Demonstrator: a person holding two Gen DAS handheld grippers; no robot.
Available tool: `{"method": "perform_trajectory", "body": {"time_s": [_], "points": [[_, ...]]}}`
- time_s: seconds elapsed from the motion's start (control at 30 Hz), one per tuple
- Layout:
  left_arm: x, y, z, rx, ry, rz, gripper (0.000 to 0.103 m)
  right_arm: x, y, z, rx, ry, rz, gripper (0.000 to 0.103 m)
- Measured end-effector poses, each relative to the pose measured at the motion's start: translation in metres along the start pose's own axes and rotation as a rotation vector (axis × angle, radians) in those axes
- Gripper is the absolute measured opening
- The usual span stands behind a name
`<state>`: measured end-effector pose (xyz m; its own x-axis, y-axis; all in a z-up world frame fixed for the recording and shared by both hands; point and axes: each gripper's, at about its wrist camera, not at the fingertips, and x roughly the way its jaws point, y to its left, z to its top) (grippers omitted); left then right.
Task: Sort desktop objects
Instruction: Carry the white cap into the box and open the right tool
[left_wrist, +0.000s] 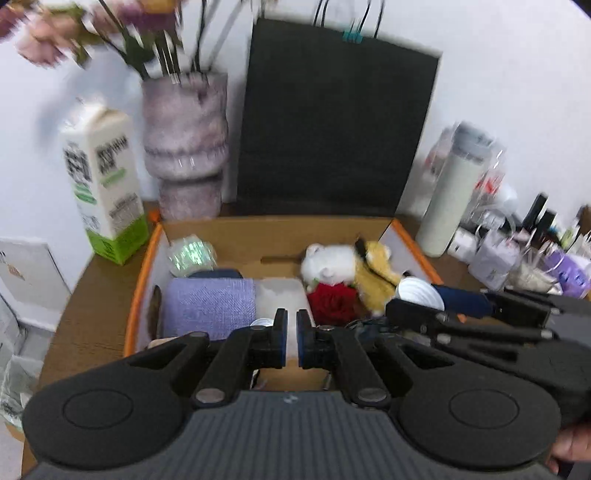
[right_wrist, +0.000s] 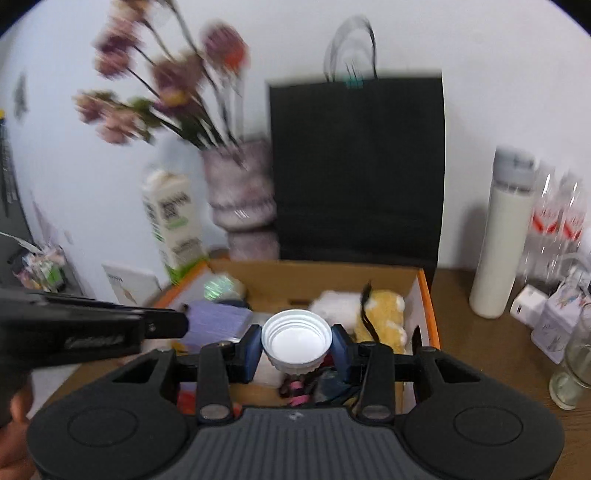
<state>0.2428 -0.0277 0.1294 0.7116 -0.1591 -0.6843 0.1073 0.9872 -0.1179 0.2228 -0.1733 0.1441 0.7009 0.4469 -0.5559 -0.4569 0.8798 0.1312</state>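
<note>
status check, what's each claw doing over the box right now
Right claw shut on white cap, held above cardboard box. Left claw nearly closed, empty, over the box. Plush toy and purple cloth below; nothing blocking.

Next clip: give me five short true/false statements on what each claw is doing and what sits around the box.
1. The right claw grips a white cap. True.
2. The left claw holds a plush toy. False: it holds nothing, its jaws nearly closed.
3. The plush toy lies inside the box. True.
4. The black bag lies flat on the table. False: it stands upright behind the box.
5. The carton stands beside the vase. True.
</note>
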Motion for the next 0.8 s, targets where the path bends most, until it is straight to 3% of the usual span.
{"method": "perform_trajectory", "body": {"time_s": [0.2, 0.4, 0.47, 0.5, 0.57, 0.63, 0.8], "points": [[0.066, 0.005, 0.004, 0.000, 0.262, -0.023, 0.006, 0.065, -0.020, 0.015, 0.020, 0.212, -0.063, 0.039], [0.080, 0.008, -0.003, -0.025, 0.314, 0.032, 0.007, 0.099, -0.020, 0.001, -0.032, 0.394, -0.075, 0.039], [0.078, 0.009, -0.001, -0.047, 0.300, 0.067, 0.021, 0.104, -0.023, -0.001, -0.023, 0.420, -0.082, 0.039], [0.073, 0.010, 0.000, -0.049, 0.282, 0.078, 0.041, 0.103, -0.023, -0.002, -0.015, 0.419, -0.079, 0.043], [0.059, 0.007, 0.004, -0.027, 0.222, 0.127, 0.062, 0.095, -0.022, -0.001, 0.009, 0.390, -0.060, 0.055], [0.046, 0.007, 0.007, -0.029, 0.183, 0.156, 0.100, 0.083, -0.024, 0.000, 0.021, 0.353, -0.096, 0.062], [0.009, 0.011, 0.013, -0.034, 0.117, 0.158, 0.103, 0.054, -0.035, 0.012, 0.068, 0.282, -0.102, 0.089]]}}
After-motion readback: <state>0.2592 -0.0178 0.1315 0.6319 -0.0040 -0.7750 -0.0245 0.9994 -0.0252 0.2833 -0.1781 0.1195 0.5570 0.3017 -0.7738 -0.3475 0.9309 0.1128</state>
